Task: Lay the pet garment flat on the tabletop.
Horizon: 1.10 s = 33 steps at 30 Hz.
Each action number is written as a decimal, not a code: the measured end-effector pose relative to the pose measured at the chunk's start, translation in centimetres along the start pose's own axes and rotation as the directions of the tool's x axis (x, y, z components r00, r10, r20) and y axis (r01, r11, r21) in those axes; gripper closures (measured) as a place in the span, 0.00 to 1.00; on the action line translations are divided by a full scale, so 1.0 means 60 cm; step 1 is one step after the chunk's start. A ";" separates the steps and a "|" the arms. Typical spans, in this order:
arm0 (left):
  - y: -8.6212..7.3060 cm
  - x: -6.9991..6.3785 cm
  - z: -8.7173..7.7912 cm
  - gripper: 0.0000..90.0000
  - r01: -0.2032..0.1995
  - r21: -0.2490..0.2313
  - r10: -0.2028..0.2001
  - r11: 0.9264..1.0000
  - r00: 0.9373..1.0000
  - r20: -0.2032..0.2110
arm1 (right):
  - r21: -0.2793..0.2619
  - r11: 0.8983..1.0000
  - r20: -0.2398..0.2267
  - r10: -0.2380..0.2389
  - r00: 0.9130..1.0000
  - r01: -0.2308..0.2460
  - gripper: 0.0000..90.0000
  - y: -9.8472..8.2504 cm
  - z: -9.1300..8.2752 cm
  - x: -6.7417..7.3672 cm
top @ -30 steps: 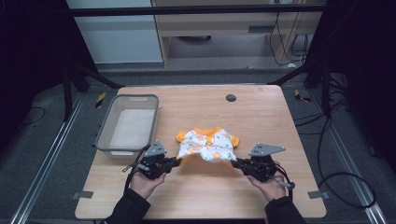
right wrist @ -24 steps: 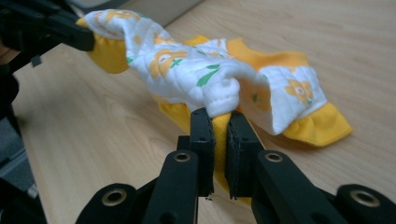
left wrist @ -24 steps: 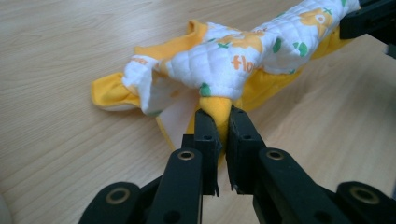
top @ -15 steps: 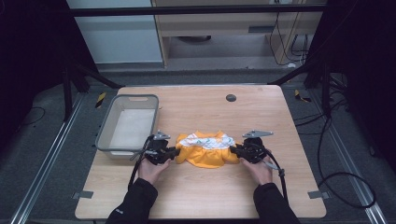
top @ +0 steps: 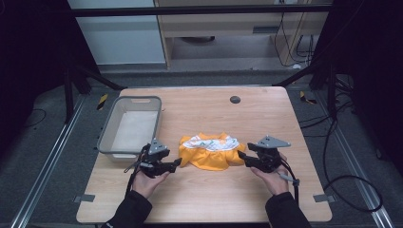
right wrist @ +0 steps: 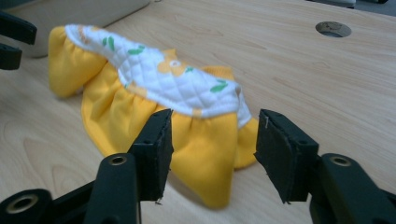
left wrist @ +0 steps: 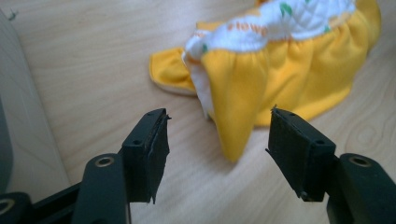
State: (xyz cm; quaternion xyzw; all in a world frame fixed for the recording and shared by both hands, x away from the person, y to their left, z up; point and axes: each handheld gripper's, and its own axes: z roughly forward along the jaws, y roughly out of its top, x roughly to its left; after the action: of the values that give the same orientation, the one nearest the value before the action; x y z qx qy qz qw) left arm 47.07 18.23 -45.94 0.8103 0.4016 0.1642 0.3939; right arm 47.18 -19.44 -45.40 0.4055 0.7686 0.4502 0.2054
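Note:
A small garment (top: 211,152), yellow with a white quilted printed band, lies folded at the table's middle. My left gripper (top: 177,163) is at its left end, low over the wood. In the left gripper view the left gripper (left wrist: 217,114) has just been opening; a yellow corner (left wrist: 233,116) lies between the jaws, and neither pad touches it. My right gripper (top: 240,155) is at the garment's right end. Seen in its own view, the right gripper (right wrist: 215,114) has also just been opening, with the yellow hem (right wrist: 205,154) between its pads and clear of both.
A grey basket (top: 107,137) stands on the table's left side, close behind the left hand; its wall (left wrist: 18,140) runs along the left gripper view's edge. A round hole (top: 235,99) sits in the tabletop at the back. Bare wood extends in front of the garment.
The garment lay spread with its printed side up, and both grippers were shut on its near corners. They carried that edge forward, folding it over, then both opened and let go.

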 end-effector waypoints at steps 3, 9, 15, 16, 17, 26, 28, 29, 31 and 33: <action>-0.011 -0.002 0.000 0.43 -0.009 0.017 0.009 1.000 1.000 -0.003 | 0.025 1.000 -0.002 -0.012 1.000 0.012 0.49 -0.022 -0.010 0.001; -0.019 -0.002 0.025 0.48 0.009 0.062 -0.009 0.998 1.000 0.003 | 0.120 0.993 0.000 -0.012 1.000 0.012 0.49 -0.064 0.007 -0.002; -0.018 -0.002 0.044 0.53 -0.008 0.065 0.009 0.998 1.000 -0.007 | 0.147 0.989 -0.012 -0.004 1.000 0.005 0.54 -0.065 0.034 -0.002; -0.018 -0.001 0.047 0.54 -0.006 0.064 0.006 0.998 1.000 -0.005 | 0.161 0.987 -0.009 -0.007 1.000 0.008 0.56 -0.065 0.041 -0.001; -0.019 -0.001 0.050 0.55 -0.005 0.075 0.005 0.997 1.000 0.000 | 0.171 0.985 -0.007 -0.016 1.000 0.016 0.57 -0.065 0.046 0.000; -0.014 -0.014 0.062 0.96 0.011 0.109 -0.015 0.994 0.999 0.038 | 0.174 0.984 -0.004 -0.045 0.999 0.045 0.92 -0.053 0.047 0.005; -0.008 -0.017 0.051 0.97 0.008 0.091 -0.013 0.996 0.999 0.053 | 0.148 0.988 -0.016 -0.034 0.999 0.036 0.93 -0.047 0.036 0.007; -0.005 -0.018 0.044 0.97 0.009 0.085 -0.015 0.996 0.998 0.062 | 0.138 0.990 -0.031 -0.029 0.999 0.033 0.93 -0.042 0.027 0.007; 0.002 -0.020 0.026 0.97 0.014 0.057 -0.018 0.998 0.997 0.079 | 0.112 0.993 -0.052 -0.020 0.998 0.026 0.94 -0.037 0.012 0.009; 0.007 -0.022 0.000 0.97 0.022 0.021 -0.024 1.000 0.992 0.120 | 0.094 0.995 -0.077 -0.026 0.997 0.033 0.94 -0.032 -0.010 0.012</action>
State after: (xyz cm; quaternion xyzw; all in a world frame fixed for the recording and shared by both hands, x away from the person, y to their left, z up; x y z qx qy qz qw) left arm 46.43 17.05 -45.54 0.8179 0.3881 0.1065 0.4112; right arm 45.52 -19.68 -46.74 0.3862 0.8023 0.4248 0.1632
